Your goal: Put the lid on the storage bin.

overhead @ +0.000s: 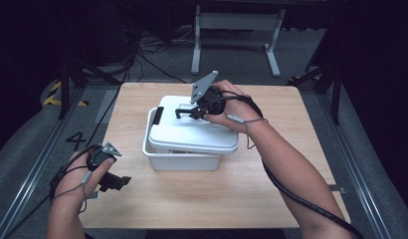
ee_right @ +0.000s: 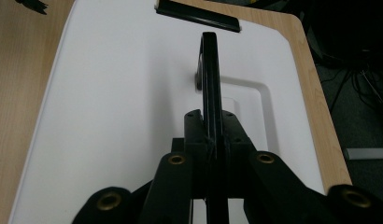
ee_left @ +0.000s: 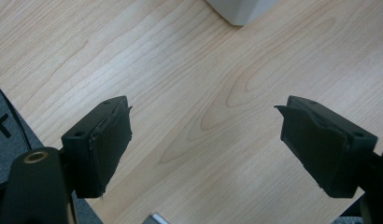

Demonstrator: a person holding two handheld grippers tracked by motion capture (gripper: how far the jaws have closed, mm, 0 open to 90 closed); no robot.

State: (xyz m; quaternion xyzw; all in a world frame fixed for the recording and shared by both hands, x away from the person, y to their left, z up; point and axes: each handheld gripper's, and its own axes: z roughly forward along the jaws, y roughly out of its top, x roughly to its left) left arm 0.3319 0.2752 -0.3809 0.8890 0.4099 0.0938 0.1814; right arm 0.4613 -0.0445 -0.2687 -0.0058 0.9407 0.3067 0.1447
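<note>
The white lid (overhead: 192,130) hides the box's (overhead: 184,162) inside.

We see the table (overhead: 202,199) lit evenly from above while the room around it falls into near darkness, so the high view reads soft and a little grainy. The white lid (ee_right: 110,107) glares pale and flat in the right gripper view, with the jaws close to the lens dark and out of focus. In the left gripper view the wood grain stays sharp and shadows fall faint.
</note>
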